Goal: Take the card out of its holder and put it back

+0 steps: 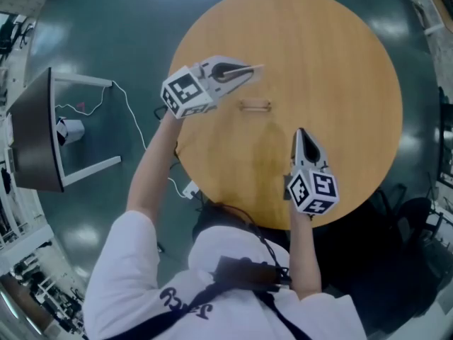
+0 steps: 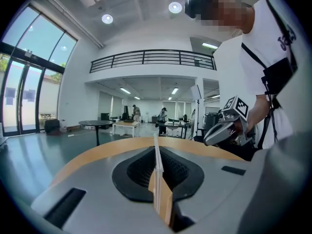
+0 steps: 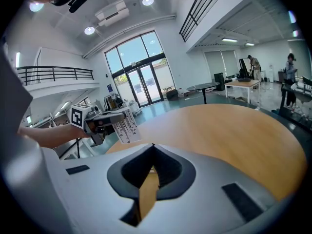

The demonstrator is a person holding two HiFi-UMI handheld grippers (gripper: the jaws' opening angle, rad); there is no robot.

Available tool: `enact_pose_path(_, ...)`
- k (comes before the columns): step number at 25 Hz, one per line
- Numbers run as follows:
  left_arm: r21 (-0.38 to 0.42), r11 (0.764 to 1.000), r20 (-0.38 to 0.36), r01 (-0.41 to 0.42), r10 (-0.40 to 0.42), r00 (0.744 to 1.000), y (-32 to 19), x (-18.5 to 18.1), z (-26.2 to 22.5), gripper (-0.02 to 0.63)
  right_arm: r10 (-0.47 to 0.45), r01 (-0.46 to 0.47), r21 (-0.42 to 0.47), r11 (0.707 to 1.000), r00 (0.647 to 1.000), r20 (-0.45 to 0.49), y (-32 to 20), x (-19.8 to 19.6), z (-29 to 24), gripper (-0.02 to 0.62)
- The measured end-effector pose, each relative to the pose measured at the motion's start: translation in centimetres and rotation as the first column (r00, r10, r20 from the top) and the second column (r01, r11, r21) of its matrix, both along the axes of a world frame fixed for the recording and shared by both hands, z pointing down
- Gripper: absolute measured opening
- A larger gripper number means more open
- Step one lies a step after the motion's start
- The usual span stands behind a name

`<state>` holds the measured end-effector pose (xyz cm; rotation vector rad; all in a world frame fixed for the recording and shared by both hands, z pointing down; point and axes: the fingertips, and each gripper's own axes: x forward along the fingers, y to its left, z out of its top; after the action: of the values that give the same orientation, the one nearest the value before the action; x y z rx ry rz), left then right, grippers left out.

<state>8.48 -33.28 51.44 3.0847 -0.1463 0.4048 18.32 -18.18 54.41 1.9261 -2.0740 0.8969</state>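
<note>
Item 1, card (image 3: 126,126): a thin, flat, stiff white rectangle printed with rows of small dark marks. It is pinched near 1 end between the closed jaws of my left gripper (image 1: 248,70) and held in the air over the table, out of its holder. In the left gripper view it shows edge-on, a pale sliver upright between the black ribbed pads. In the right gripper view its long axis runs from the jaw tips downward and slightly right, with the printed face toward that camera. Item 2, holder (image 1: 255,105): a small, low, see-through piece standing on the table near the card. Its long axis runs left to right in the head view. Item 3, right gripper (image 1: 300,133): a smooth grey shell with black pads, jaws closed together on nothing. It is held over the near side of the table, apart from the holder, with its tips pointing away from me. Each gripper carries 1 white cube with black square markers. Item 4, table (image 1: 340,83): a round, light brown, matte wood-grain top. Item 5, floor (image 1: 92,20): dark green and glossy, with lamp reflections.
</note>
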Motion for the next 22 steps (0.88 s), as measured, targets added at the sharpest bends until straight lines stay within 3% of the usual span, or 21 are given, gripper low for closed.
enact_pose_path(5, -0.014, 0.994, -0.025, -0.107, 0.106, 0.994, 2.5, 1.8, 0.4, 0.028, -0.007, 0.007, -0.005, 1.0, 0.999, -0.033, -0.1, 0.4, 0.1, 0.018)
enact_pose_path(10, -0.041, 0.986, -0.039, -0.16, 0.158, 0.987, 4.0, 2.6, 1.3, 0.026, -0.003, 0.002, -0.021, 1.0, 0.999, -0.035, -0.1, 0.9, 0.7, 0.018)
enact_pose_path(22, -0.094, 0.977, -0.05, -0.192, 0.188, 0.981, 5.4, 3.4, 2.9, 0.026, -0.024, 0.022, -0.043, 0.999, 0.999, -0.036, -0.3, 0.9, 1.6, 0.018)
